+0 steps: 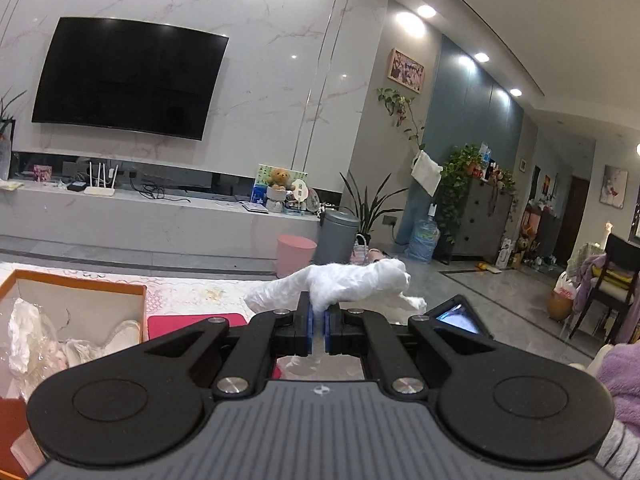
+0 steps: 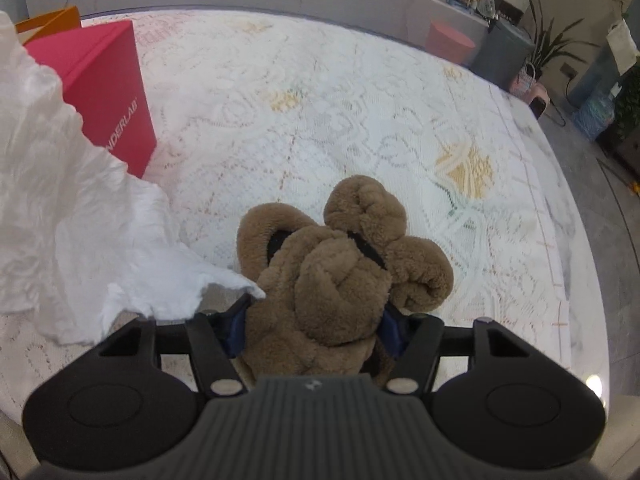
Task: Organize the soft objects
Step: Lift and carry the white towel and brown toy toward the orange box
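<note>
My left gripper [image 1: 319, 320] is shut on a white crinkled soft cloth [image 1: 352, 280] and holds it up above the table. The same white cloth [image 2: 72, 208] hangs at the left of the right wrist view. My right gripper [image 2: 316, 320] is shut on a brown fluffy plush item [image 2: 336, 264] with black trim, held just above the white lace tablecloth [image 2: 320, 112]. An orange-rimmed open box [image 1: 80, 292] with white and plastic-wrapped soft items inside sits at the lower left of the left wrist view.
A pink box [image 2: 108, 92] stands on the tablecloth at left, with the orange box's edge [image 2: 48, 20] behind it. Beyond the table are a TV bench [image 1: 160, 216], a pink stool [image 1: 295, 254], a grey bin [image 1: 338, 236] and plants.
</note>
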Motion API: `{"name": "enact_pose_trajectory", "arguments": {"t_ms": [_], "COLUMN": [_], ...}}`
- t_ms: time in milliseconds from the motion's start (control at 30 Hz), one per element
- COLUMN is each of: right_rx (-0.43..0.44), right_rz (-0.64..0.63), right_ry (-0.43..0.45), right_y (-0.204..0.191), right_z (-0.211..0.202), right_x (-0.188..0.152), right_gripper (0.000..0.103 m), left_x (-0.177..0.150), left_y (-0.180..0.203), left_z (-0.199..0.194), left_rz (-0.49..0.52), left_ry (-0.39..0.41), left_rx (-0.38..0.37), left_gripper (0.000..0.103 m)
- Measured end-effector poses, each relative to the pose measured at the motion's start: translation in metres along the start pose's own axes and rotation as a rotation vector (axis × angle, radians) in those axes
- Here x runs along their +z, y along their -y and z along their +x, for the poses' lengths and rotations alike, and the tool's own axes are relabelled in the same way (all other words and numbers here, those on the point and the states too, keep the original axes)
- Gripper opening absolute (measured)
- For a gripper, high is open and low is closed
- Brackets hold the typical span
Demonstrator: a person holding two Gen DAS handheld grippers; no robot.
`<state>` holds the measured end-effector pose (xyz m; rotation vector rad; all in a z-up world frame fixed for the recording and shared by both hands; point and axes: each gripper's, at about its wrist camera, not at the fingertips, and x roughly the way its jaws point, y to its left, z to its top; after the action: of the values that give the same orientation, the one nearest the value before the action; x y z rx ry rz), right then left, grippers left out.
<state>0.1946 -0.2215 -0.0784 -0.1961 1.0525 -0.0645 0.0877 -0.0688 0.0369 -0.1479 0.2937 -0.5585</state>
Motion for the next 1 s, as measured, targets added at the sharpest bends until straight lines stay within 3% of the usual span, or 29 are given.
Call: {"name": "enact_pose_trajectory", "arguments": {"t_ms": [233,433,533,700,1000], "right_rx": [0.002,-0.001,-0.022,-0.037,-0.065], "right_rz": [0.072,0.160,0.123,0.161,0.083], "right_ry": [0.081,0.162,0.183,0.224,0.422], "right_y": [0.013,0.021,0.011,-0.004,-0.064], "right_z": [-0.022,-0.041,-0.045,-0.060,-0.124], "right_x": [0.007,0.010,0.011,0.017,0.037], "right_gripper": [0.062,0.062,0.062,0.062,0.062], "left_x": [-0.005,0.005,0.010,0.021,0.042], "left_y": [-0.003,0.002,0.000,-0.002,-0.025], "left_z": [0.001,-0.008,-0.015,-0.031,-0.071], "left_rz": [0.007,0.031,0.046,0.060,0.027], "left_ry": [-0.020,0.029,0.057,0.102,0.214], "left_rx": [-0.002,-0.005,-0.006,0.069,0.148], "left_gripper": [0.005,0.005,0.005,0.005,0.005]}}
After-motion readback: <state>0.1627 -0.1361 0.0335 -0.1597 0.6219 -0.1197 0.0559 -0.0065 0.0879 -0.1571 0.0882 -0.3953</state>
